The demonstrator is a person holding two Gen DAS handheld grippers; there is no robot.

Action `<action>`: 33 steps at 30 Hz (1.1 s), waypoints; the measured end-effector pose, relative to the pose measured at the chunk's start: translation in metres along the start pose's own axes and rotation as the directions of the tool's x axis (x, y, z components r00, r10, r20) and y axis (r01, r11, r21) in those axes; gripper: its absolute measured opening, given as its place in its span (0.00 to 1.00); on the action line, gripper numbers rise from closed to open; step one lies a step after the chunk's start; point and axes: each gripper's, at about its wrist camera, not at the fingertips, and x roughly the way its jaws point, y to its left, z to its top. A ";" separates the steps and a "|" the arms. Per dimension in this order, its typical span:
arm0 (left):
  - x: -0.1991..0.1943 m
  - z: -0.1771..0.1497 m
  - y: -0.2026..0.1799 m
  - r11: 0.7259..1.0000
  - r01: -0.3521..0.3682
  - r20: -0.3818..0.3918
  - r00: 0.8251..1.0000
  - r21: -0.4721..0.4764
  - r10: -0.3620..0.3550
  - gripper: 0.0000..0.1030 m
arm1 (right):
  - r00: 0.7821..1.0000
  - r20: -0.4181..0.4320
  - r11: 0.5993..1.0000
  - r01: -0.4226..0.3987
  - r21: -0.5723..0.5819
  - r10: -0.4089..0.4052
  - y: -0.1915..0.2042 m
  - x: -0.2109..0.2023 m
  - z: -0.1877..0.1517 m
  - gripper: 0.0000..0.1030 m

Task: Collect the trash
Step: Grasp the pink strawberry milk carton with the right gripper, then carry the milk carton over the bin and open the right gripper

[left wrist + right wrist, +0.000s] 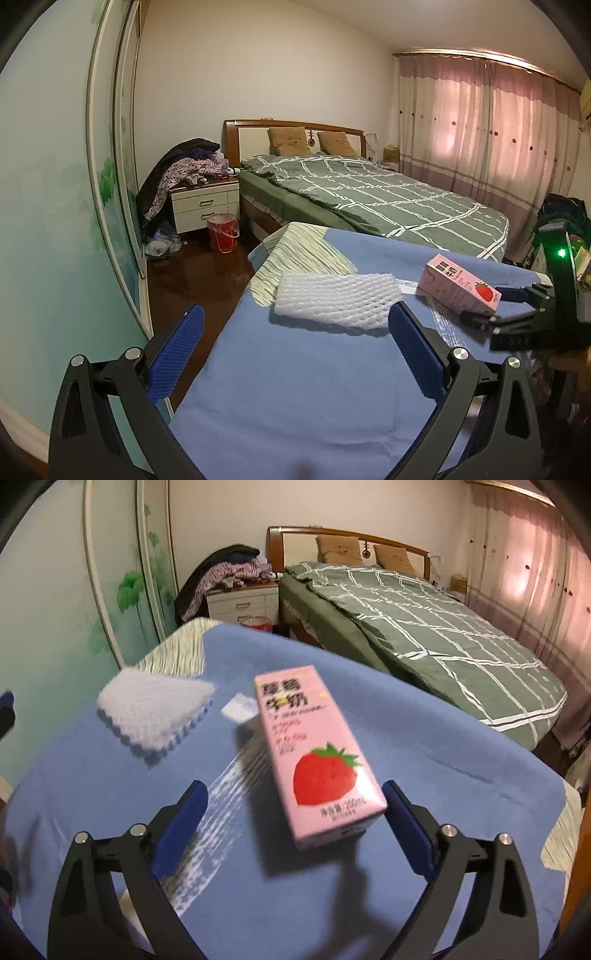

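A pink strawberry milk carton lies flat on the blue-covered table. My right gripper is open around its near end. The right pad sits close to the carton's corner and the left pad stands well clear. A clear crinkled plastic wrapper lies under and left of the carton. A white foam net sleeve rests further left, just beyond my open left gripper, which has nothing between its fingers. In the left wrist view the right gripper straddles the carton from the right.
A striped cloth covers the table's far corner. Beyond are a bed with a green plaid quilt, a white nightstand piled with clothes and a red bucket on the dark floor. A sliding wardrobe door runs along the left.
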 end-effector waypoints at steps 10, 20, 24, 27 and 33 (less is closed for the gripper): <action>0.001 -0.003 -0.002 1.000 -0.001 -0.008 1.000 0.012 0.001 0.95 | 0.998 -0.052 0.994 0.047 0.097 -0.042 0.010 0.028 0.013 0.48; -0.001 -0.003 -0.007 0.999 0.021 -0.011 1.000 0.032 -0.020 0.95 | 0.995 -0.010 0.965 0.094 0.246 -0.095 -0.008 -0.033 -0.025 0.47; -0.003 -0.004 -0.010 0.998 0.032 -0.010 0.999 0.045 -0.031 0.95 | 0.989 0.027 0.937 0.129 0.324 -0.145 -0.017 -0.084 -0.064 0.47; -0.005 -0.005 -0.013 0.998 0.040 -0.008 0.999 0.054 -0.040 0.95 | 0.981 0.045 0.901 0.157 0.405 -0.191 -0.029 -0.118 -0.097 0.48; -0.007 -0.007 -0.019 0.996 0.044 -0.009 0.999 0.081 -0.043 0.95 | 0.935 0.044 0.799 0.276 0.534 -0.352 -0.062 -0.175 -0.154 0.48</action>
